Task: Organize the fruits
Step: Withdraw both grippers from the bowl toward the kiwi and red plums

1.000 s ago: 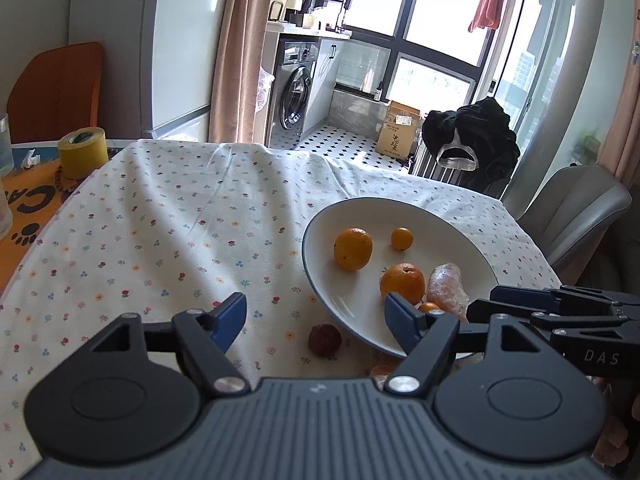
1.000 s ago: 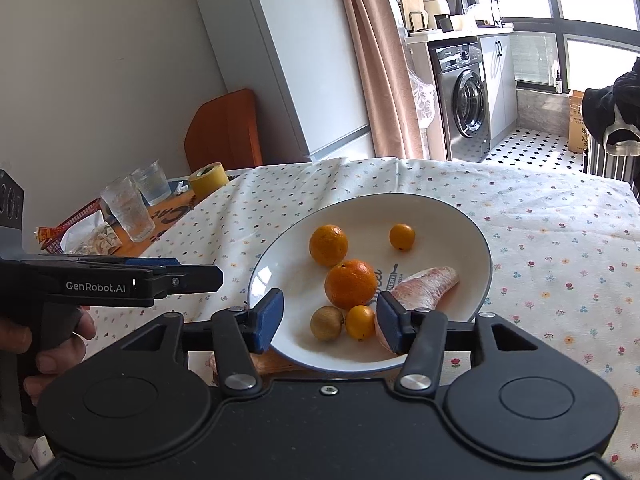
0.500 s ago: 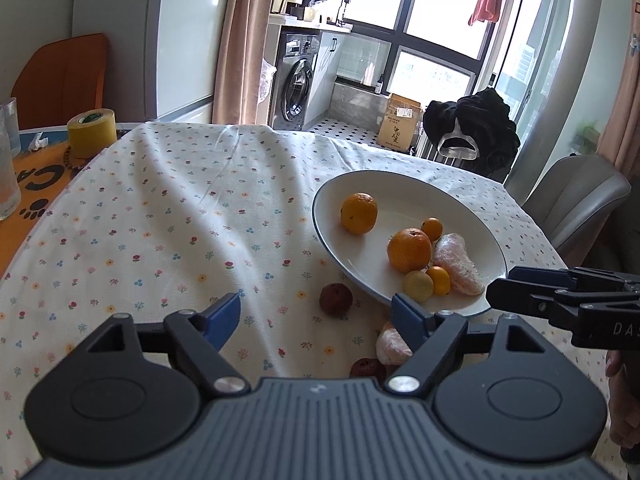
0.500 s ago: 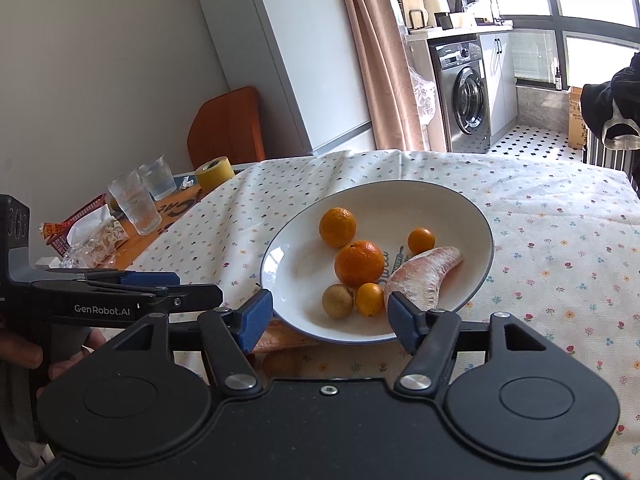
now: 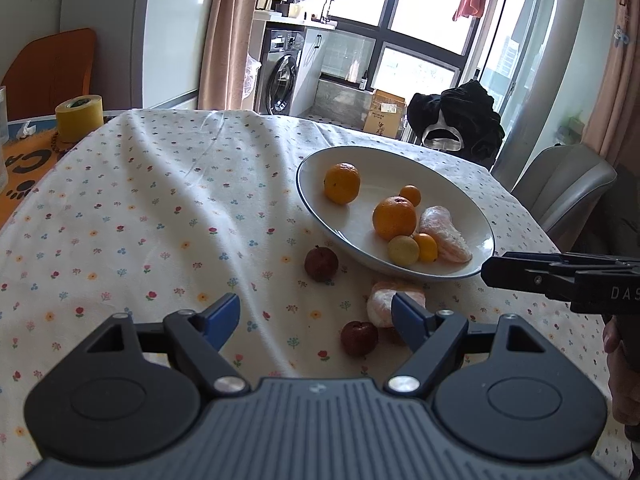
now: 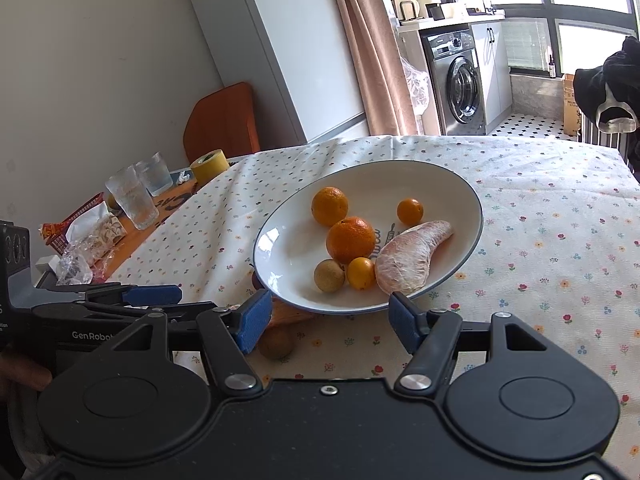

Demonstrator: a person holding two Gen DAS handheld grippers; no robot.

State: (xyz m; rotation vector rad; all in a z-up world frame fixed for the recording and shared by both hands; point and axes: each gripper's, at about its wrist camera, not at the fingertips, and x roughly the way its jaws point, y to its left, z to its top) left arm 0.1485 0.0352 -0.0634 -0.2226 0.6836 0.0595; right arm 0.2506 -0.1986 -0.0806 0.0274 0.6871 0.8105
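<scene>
A white oval plate (image 5: 320, 204) (image 6: 280, 240) on the flowered tablecloth holds two oranges (image 5: 342, 183) (image 6: 350, 234), small citrus fruits (image 5: 404, 250) and a peeled pomelo wedge (image 5: 446, 233) (image 6: 412, 257). Loose on the cloth near the plate lie two dark red fruits (image 5: 321, 264) (image 5: 359, 338) and a peeled segment (image 5: 382, 307). My left gripper (image 5: 316, 320) hovers open above those loose fruits, holding nothing. My right gripper (image 6: 326, 322) is open at the plate's near rim, with a small brown fruit (image 6: 276, 343) on the cloth just below its left finger.
A yellow tape roll (image 5: 79, 117) (image 6: 209, 166), two glasses (image 6: 132, 196) and a snack basket (image 6: 80, 224) stand at the table's far left. An orange chair (image 6: 222, 120) and a grey chair (image 5: 560, 188) flank the table. A hand (image 5: 620, 380) holds the right gripper.
Both grippers have pulled back from the plate and risen, so the loose fruits on the cloth came into view. Both stayed open.
</scene>
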